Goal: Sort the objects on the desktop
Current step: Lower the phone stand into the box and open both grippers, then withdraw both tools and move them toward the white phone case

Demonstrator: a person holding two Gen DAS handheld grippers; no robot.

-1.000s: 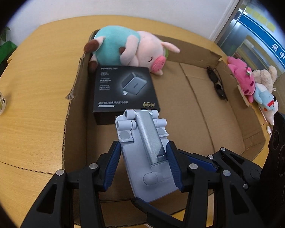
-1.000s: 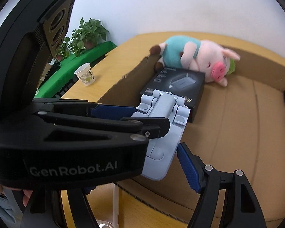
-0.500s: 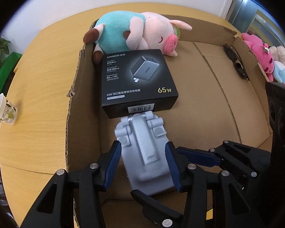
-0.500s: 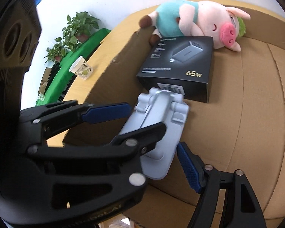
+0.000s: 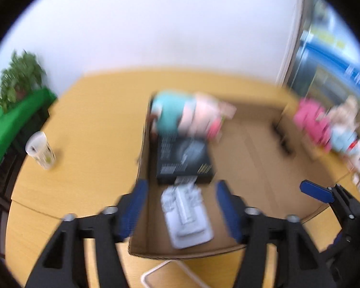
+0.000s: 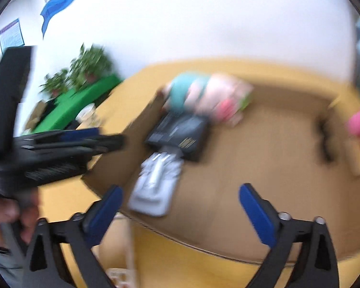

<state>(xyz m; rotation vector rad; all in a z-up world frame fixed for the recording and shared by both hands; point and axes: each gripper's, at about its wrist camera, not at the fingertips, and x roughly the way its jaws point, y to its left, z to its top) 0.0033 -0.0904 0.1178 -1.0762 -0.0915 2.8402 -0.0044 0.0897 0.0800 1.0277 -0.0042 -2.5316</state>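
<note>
I see the wooden table (image 5: pixel 88 110) first, pale and broad, blurred in both wrist views. On it sits the shallow cardboard box (image 5: pixel 249 148), open at the top, its near wall low along the table's front edge. Against the far-left corner of the box lies a plush pig (image 5: pixel 189 115) in a teal shirt. Just in front of it, touching it, is a black charger carton (image 5: pixel 184 162) lying flat on the box floor. Right at the carton's near edge rests the grey folding stand (image 5: pixel 186 218) — flat on the cardboard, close to the box's left wall, with nothing holding it.

My left gripper (image 5: pixel 180 206) hangs above the stand, its jaws having just been opening; the blue pads stand well apart on either side and clear of the stand. My right gripper (image 6: pixel 177 206) has also just been opening its jaws and now they are spread wide — nothing is between them, and the stand (image 6: pixel 156 182) lies off towards its left pad.

Outside the box on the right, a pink plush toy (image 5: pixel 312 120) and a pale bear (image 5: pixel 343 117) lean together. A dark pair of glasses (image 5: pixel 282 136) lies near the box's right wall, too smeared to read well. A paper cup (image 5: pixel 39 150) stands alone on the table far to the left.
</note>
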